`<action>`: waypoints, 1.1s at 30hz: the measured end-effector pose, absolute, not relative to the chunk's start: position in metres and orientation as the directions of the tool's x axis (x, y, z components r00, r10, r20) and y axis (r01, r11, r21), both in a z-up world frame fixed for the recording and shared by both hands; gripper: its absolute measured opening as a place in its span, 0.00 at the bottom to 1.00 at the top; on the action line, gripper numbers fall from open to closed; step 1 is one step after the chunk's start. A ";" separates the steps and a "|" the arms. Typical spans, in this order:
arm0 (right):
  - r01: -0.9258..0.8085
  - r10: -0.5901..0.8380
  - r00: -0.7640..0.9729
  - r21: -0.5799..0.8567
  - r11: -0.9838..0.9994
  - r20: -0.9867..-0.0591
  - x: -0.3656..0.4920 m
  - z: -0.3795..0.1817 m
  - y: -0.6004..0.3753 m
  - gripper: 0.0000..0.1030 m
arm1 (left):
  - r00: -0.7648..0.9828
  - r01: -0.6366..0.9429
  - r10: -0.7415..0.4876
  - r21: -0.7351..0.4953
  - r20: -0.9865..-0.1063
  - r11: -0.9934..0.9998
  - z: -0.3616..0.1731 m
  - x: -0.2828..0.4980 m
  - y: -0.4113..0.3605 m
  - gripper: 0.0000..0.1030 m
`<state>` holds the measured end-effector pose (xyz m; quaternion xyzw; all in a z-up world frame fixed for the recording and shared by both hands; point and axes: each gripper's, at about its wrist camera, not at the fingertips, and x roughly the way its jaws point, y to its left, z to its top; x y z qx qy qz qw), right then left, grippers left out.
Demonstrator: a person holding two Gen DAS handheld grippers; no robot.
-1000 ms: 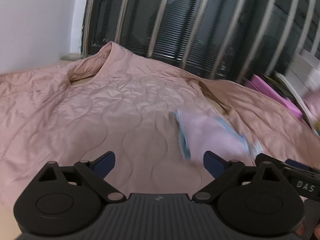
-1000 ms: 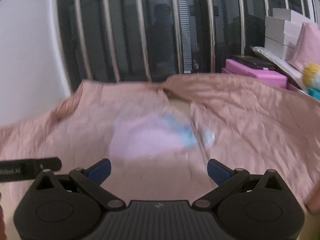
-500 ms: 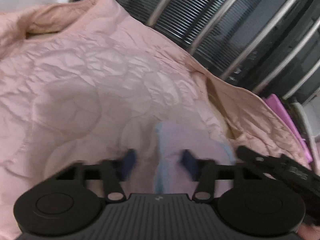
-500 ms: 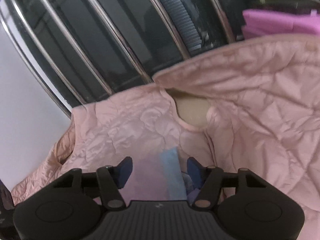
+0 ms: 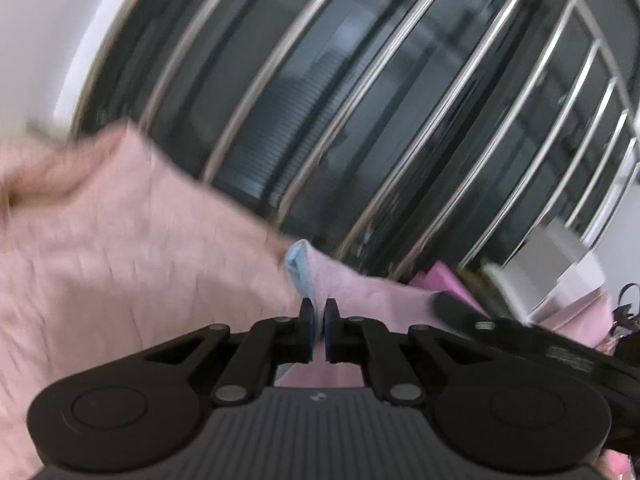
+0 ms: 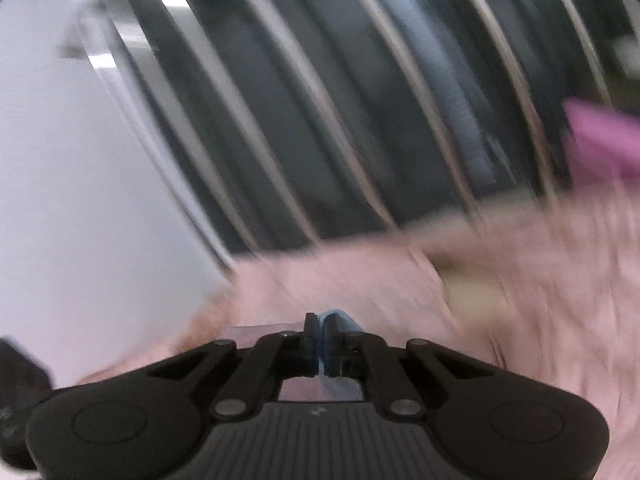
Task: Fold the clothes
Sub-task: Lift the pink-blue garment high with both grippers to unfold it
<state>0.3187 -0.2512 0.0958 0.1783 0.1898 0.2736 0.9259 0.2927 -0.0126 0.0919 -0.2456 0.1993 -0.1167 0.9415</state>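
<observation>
The pale pink garment (image 5: 360, 292) with a blue edge hangs above the pink quilt (image 5: 120, 260), the left gripper (image 5: 319, 320) and right gripper (image 6: 320, 338) each clenched on its blue edge, jaws having just closed. Beyond the quilt's far edge stands a window with metal bars (image 5: 360, 100). To the garment's right lie a magenta box (image 6: 600, 140) and a white box (image 5: 560, 256).

Bed (image 5: 36, 136) under wrinkled pink quilt (image 5: 120, 248)

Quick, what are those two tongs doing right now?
Left tongs: just closed on the pink garment.
Right tongs: just closed on the same garment's blue edge.
</observation>
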 end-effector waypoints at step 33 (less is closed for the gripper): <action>-0.393 0.429 0.586 0.221 0.892 -0.688 0.338 0.046 -0.273 0.65 | 0.734 0.321 -0.192 0.084 -0.652 0.943 0.033 0.311 -0.093 0.15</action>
